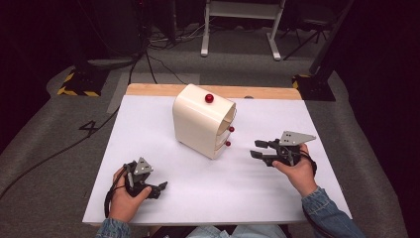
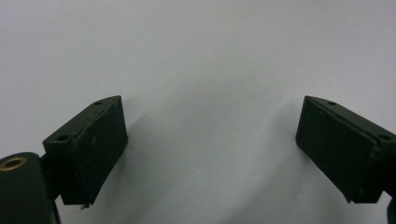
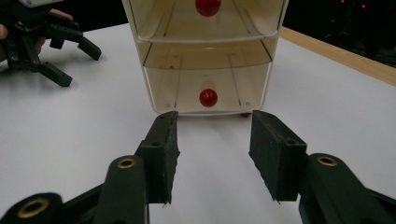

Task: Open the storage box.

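Near edge of the white worktop (image 1: 148, 208): the left gripper (image 1: 159, 189) sits low in the person's left hand (image 1: 124, 198), fingers (image 2: 88, 149) spread wide over bare white surface, nothing between them. Over on the right, the right gripper (image 1: 257, 149) is held in the right hand (image 1: 297, 171), fingers (image 3: 163, 149) parted and empty, aimed straight at the cabinet (image 1: 200, 124). That cream cabinet stands mid-worktop, a little ahead of the right gripper, not touching it. Two drawers face the right gripper, each with a red knob (image 3: 208, 97); a third red knob (image 1: 209, 98) sits on top. Beyond, the worktop's wooden back edge (image 1: 267, 91), then grey floor (image 1: 237, 64).
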